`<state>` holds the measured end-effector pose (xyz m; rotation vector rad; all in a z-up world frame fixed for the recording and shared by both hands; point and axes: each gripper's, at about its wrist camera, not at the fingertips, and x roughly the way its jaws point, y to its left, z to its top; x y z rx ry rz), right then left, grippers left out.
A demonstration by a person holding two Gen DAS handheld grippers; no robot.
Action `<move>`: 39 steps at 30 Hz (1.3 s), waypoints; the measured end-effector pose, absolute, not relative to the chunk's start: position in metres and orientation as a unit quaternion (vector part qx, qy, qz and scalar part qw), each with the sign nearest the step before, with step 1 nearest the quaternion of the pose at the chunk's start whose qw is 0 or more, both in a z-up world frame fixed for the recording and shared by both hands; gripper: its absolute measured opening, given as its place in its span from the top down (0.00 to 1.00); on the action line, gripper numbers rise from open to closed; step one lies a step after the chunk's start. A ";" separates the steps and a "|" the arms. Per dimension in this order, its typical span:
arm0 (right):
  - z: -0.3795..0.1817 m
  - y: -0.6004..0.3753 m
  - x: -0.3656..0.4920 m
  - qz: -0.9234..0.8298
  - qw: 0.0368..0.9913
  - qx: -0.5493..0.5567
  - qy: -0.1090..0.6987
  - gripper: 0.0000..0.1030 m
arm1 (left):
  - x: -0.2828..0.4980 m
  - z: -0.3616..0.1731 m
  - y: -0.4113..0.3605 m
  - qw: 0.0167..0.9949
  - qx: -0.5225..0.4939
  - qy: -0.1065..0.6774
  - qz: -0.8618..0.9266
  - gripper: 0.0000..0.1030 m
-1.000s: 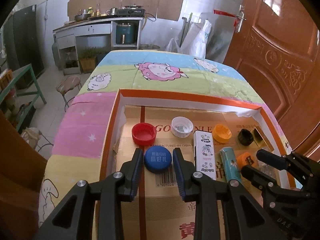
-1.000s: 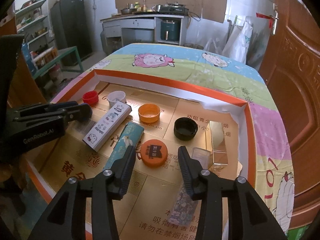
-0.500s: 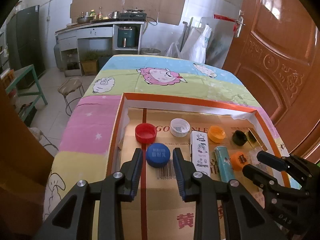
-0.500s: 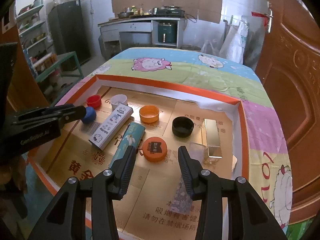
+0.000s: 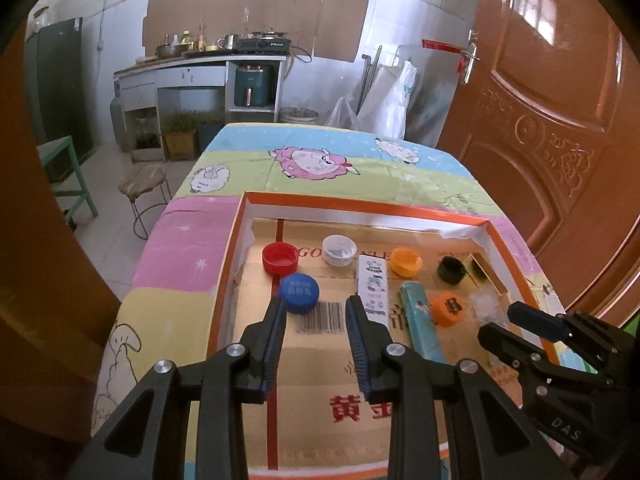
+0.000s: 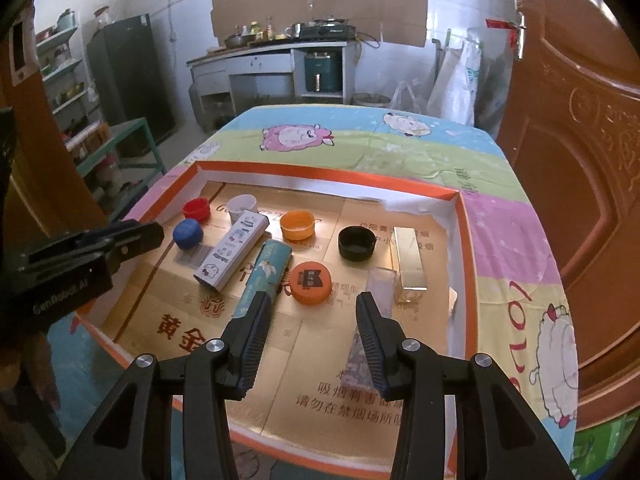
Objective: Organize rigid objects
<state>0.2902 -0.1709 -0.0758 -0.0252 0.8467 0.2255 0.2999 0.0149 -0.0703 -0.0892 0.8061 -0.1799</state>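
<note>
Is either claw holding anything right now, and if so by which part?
Nothing is held. The left claw stands open just short of the blue cap; the right claw is open near the orange lid.

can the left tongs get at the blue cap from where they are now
Probably yes. The blue cap lies flat on the box floor just ahead of the left tongs, which are open and empty, with only bare cardboard between; the red cap sits behind it.

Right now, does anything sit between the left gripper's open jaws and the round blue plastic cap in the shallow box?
Nothing visible does. The left gripper is open, and the round blue plastic cap lies just beyond its fingertips on bare cardboard box floor. The white printed rectangular carton lies off to the right, clear of that path.
</note>
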 end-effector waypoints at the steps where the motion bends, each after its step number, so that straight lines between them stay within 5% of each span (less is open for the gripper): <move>1: -0.074 -0.171 0.288 0.108 0.906 -0.011 0.409 0.56 | 0.296 -0.069 0.014 0.916 -0.041 0.390 -0.087 0.70; 39: 0.005 -0.159 0.168 0.073 0.939 0.003 0.335 0.56 | 0.157 0.003 0.001 0.950 -0.017 0.302 -0.081 0.70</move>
